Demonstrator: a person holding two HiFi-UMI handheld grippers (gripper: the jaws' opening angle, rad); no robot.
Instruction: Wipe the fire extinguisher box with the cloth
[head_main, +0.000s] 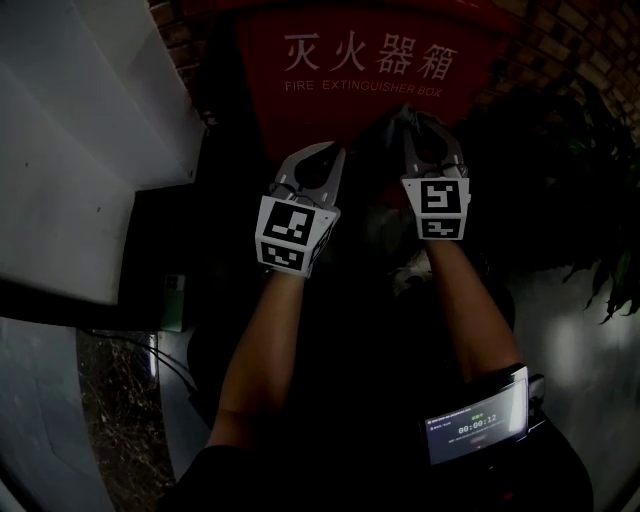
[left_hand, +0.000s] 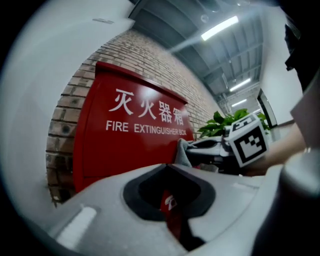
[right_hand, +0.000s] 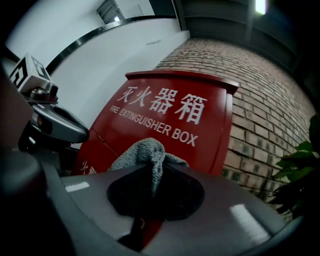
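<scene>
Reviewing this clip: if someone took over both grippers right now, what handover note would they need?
Left gripper: jaws together, holding nothing, raised beside the right one, facing the box.
Right gripper: shut on the grey cloth, which bunches out past the tips.
Fire extinguisher box: red, against the brick wall. The cloth is at its front panel; contact uncertain.
Done: cloth gripped and at the box.
Left: wipe the box. How much is already wiped cannot be told.

Red fire extinguisher box (right_hand: 212, 145), grey cloth (right_hand: 142, 152).
</scene>
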